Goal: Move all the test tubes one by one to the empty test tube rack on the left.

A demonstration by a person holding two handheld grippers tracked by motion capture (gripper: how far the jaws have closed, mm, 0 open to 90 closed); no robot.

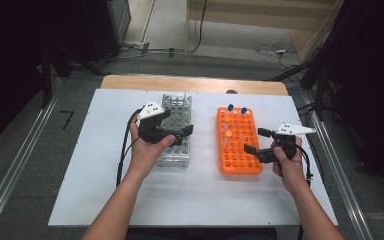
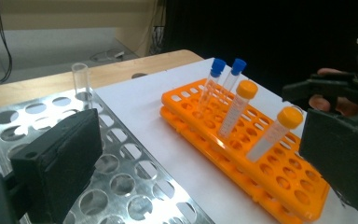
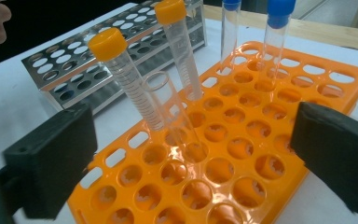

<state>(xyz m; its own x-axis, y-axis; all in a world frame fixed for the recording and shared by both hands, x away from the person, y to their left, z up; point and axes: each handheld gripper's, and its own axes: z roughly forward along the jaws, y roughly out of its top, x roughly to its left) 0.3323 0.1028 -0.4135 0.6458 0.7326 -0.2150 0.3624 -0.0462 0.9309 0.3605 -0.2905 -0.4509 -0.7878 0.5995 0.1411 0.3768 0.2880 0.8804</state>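
Observation:
My left gripper (image 1: 182, 135) hovers open over the metal tube rack (image 1: 176, 107). In the left gripper view its jaws (image 2: 198, 140) stand wide with nothing between them, and an uncapped clear tube (image 2: 80, 84) stands at the rack's (image 2: 135, 182) far end. My right gripper (image 1: 256, 141) is open at the orange rack's (image 1: 237, 160) right side. Between its spread jaws (image 3: 193, 140) an uncapped clear tube (image 3: 168, 112) stands in the orange rack (image 3: 335, 79), touched by neither pad. Two orange-capped tubes (image 3: 121, 70) and two blue-capped tubes (image 3: 275, 32) stand farther back.
Both racks sit side by side on a white board (image 1: 105, 190) laid on a wooden table (image 1: 195, 82). Bare board lies in front of the racks and to their left. Cables (image 1: 125, 150) trail from both grippers. Dark stands flank the table.

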